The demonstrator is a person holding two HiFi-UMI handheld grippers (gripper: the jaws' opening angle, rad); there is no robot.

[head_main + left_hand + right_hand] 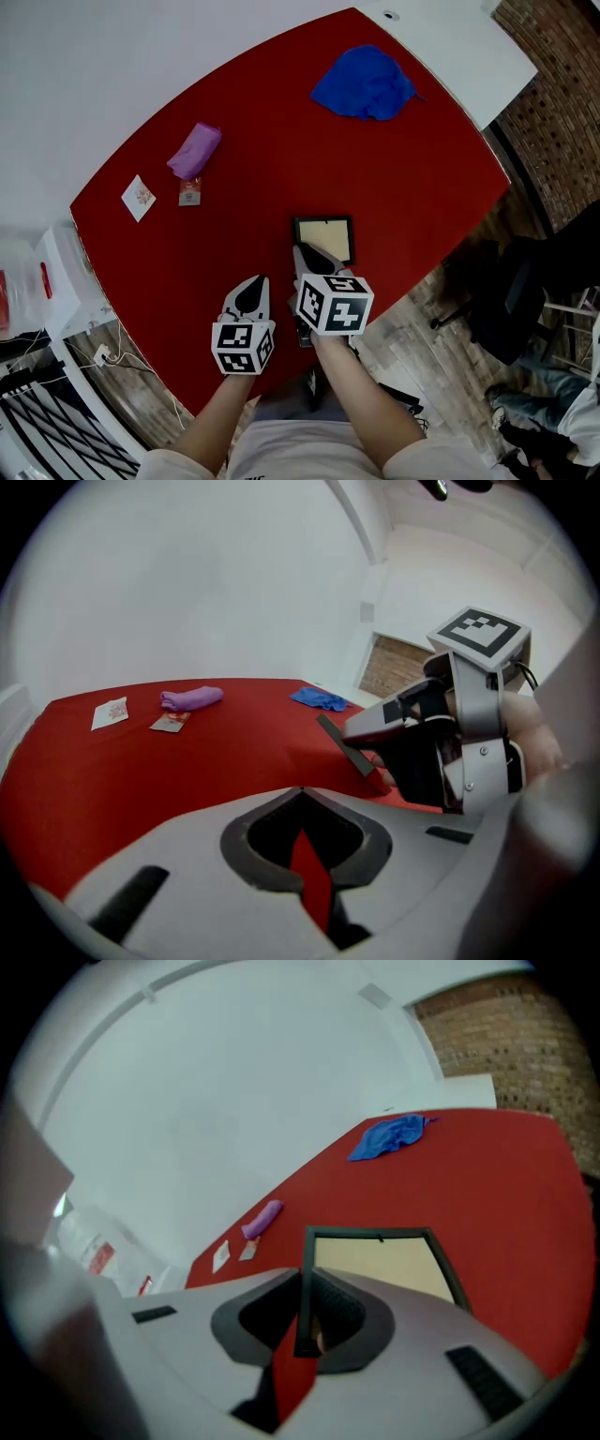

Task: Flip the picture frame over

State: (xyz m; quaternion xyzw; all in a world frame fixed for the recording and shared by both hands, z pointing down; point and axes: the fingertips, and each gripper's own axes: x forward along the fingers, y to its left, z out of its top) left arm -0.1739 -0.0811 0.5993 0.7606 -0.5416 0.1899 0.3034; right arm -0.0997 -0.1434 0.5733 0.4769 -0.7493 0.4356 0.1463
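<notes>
Tilting picture frame (375, 1265): rim is clenched by right gripper (305, 1321); opposite edge best used as pivot; left gripper (302, 803) seemingly closed, empty.

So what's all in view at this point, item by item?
table: one, red top, fills the middle of the head view
picture frame: one, dark rim with beige panel, near table edge, tilted up
cloth: one, blue, crumpled at the far side
bundle: one, purple, far left
card: one, white, left edge
packet: one, small, reddish print, just below the bundle
chair: one, black, on the floor right of the table
left hand-held gripper: one, grey, shut and empty, beside the frame
right hand-held gripper: one, grey, shut on the frame's near rim
</notes>
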